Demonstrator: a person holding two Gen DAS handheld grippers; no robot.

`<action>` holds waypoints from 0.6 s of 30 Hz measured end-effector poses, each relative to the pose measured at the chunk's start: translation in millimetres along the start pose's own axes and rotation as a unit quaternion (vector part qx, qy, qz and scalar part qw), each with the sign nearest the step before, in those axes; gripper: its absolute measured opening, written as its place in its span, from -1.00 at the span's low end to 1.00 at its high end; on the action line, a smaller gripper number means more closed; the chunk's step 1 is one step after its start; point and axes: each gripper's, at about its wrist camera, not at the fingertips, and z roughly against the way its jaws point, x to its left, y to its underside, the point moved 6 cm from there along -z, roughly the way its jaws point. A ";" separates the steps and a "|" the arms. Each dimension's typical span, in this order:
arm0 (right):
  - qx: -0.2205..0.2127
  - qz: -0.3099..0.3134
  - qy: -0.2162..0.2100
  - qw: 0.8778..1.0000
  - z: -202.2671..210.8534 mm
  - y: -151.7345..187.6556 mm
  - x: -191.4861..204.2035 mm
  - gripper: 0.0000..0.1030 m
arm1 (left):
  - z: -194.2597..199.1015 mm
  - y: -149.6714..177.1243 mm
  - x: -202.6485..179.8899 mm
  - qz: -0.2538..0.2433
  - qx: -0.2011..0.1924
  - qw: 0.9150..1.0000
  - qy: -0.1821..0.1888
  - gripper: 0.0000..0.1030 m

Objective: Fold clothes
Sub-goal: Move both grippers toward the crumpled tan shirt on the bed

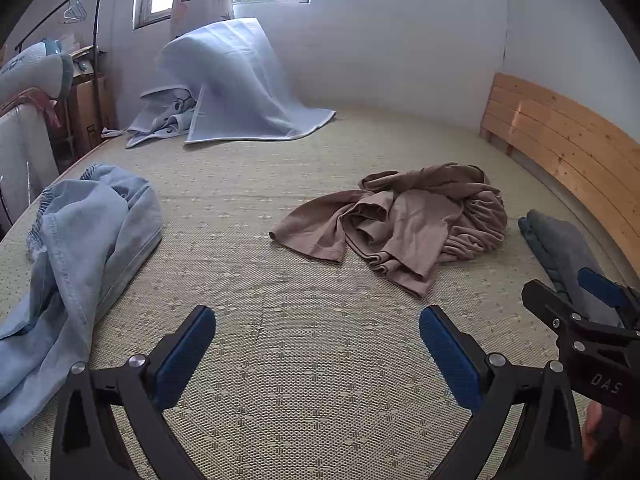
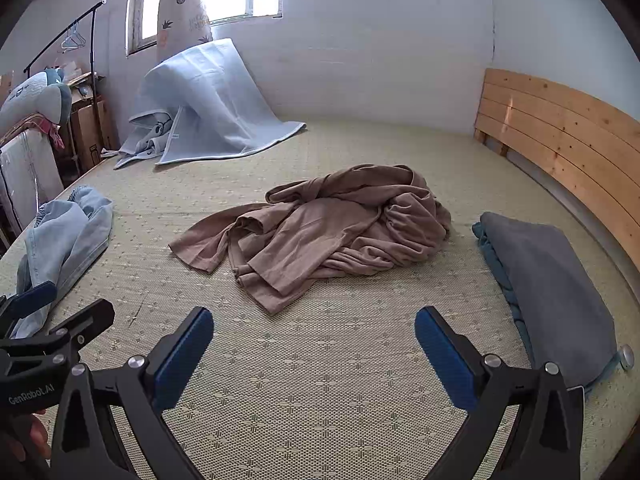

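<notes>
- A crumpled tan-brown cloth garment (image 2: 320, 228) lies in a heap near the middle of the woven straw-coloured bed mat (image 2: 320, 380); nothing touches it
- The left gripper (image 1: 318, 354) hangs over bare mat short of it, jaws spread wide and empty; the right gripper (image 2: 314, 354) likewise
- Pale blue denim jeans (image 1: 80, 248) lie to the left; a folded grey towel (image 2: 552, 288) lies right, beside the wooden slatted headboard (image 2: 560, 140)

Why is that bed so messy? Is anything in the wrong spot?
Yes. The brown garment lies crumpled in a heap mid-bed, and the light blue jeans sprawl unfolded at the left edge. A blue blanket slumps against the far wall. Only the grey cloth by the headboard looks folded.
</notes>
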 end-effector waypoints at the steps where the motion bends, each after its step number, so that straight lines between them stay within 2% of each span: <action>1: 0.000 0.000 0.000 1.000 -0.1 0.0 0.0 0.99 | 0.1 0.0 -0.2 0.000 0.000 1.000 0.000 1.00; 18: 0.003 0.000 -0.008 1.000 -1.7 0.1 0.5 0.99 | 0.8 0.2 -0.8 0.003 0.003 1.000 0.008 1.00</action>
